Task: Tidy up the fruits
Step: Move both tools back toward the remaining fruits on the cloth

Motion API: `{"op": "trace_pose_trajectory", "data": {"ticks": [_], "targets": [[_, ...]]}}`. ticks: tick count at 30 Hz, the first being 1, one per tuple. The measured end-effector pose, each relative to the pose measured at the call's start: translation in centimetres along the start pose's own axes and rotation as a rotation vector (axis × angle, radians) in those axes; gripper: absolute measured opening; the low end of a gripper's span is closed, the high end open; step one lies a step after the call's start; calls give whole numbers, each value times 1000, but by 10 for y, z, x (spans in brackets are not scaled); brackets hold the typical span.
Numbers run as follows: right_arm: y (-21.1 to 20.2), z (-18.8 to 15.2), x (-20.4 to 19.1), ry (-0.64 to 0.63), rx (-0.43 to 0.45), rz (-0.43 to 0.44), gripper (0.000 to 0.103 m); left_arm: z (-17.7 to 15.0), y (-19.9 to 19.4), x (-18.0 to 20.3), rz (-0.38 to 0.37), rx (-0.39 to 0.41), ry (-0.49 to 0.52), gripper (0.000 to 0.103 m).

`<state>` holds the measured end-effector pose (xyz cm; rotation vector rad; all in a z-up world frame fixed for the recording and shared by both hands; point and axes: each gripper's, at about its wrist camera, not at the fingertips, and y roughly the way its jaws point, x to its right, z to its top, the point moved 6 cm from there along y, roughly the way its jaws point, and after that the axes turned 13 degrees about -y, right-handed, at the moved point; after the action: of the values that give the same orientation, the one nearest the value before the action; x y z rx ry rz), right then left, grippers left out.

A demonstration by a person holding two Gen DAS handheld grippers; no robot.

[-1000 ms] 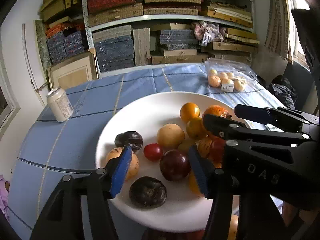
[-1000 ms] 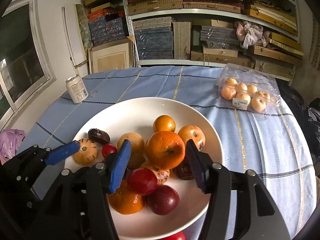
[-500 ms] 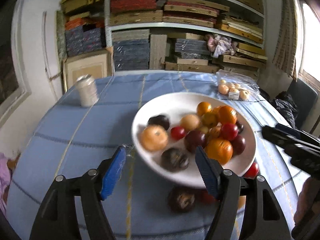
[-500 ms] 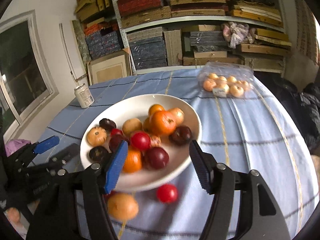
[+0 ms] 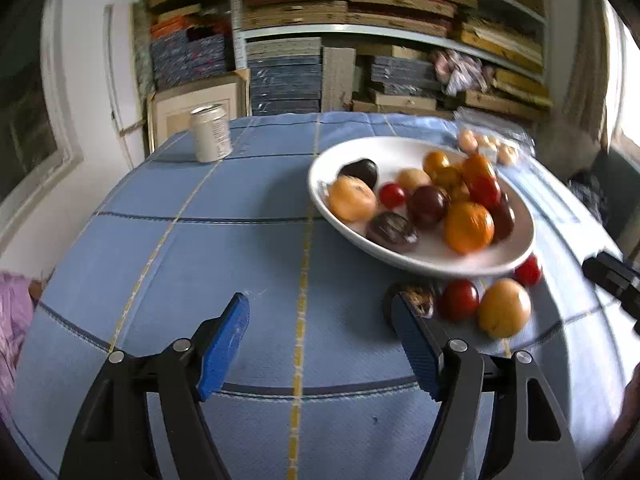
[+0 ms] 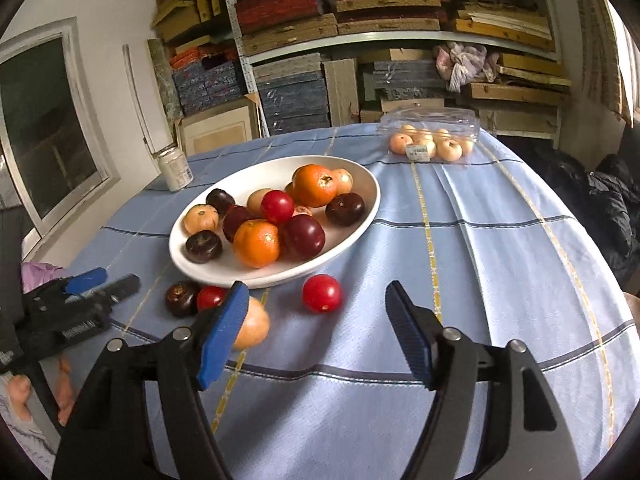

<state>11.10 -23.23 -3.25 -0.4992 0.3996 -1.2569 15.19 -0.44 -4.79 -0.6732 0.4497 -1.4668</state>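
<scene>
A white plate (image 6: 362, 216) (image 5: 320, 168) on the blue cloth holds several oranges, dark plums and red fruits. Loose fruits lie in front of it: a red fruit (image 6: 322, 293), a second red fruit (image 6: 211, 297), a dark plum (image 6: 181, 298) and a yellow-orange fruit (image 6: 254, 326); they also show in the left wrist view (image 5: 505, 307). My right gripper (image 6: 316, 340) is open and empty, above the cloth just before the loose fruits. My left gripper (image 5: 320, 344) is open and empty, left of the plate; it shows in the right wrist view (image 6: 86, 292).
A drink can (image 5: 210, 133) (image 6: 175, 169) stands at the table's far left. A clear plastic box of pale fruits (image 6: 430, 138) sits at the far side. Shelves of stacked boxes (image 6: 360, 40) fill the wall behind. A dark coat (image 6: 600, 200) lies beyond the right edge.
Both grippers have pulled back and away from the plate, the left one swinging left. The loose fruits in front of the plate have come into view.
</scene>
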Motion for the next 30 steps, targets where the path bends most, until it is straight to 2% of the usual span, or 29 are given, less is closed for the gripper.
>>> {"op": "trace_pose_trajectory", "data": {"ticks": [4,8,16,20,25,26,28,30], "targets": [[1,2,6,22,-2,-14,73,-7,7,18,19,8,90,74],[5,-1,13,46,-21,-29,75,-9,15,29,2,-5,132,74],[12,-3,16,47,-47,-40,76,-7,32,39,-67,-73,118,74],[16,-5,18,52,-60,-47,78,-9,44,41,-76,-129,113,74],[25,-10,17,22,-99,-71,78,-10,50,38,-73,-155,89,74],[27,-11,16,5,-106,-86,78,-10,49,38,-74,-153,88,72],[30,-13,12,-52,-118,-122,78,-11,47,40,-93,-155,100,58],[34,-14,7,-86,-131,-122,73,-13,46,45,-101,-154,117,51]]}}
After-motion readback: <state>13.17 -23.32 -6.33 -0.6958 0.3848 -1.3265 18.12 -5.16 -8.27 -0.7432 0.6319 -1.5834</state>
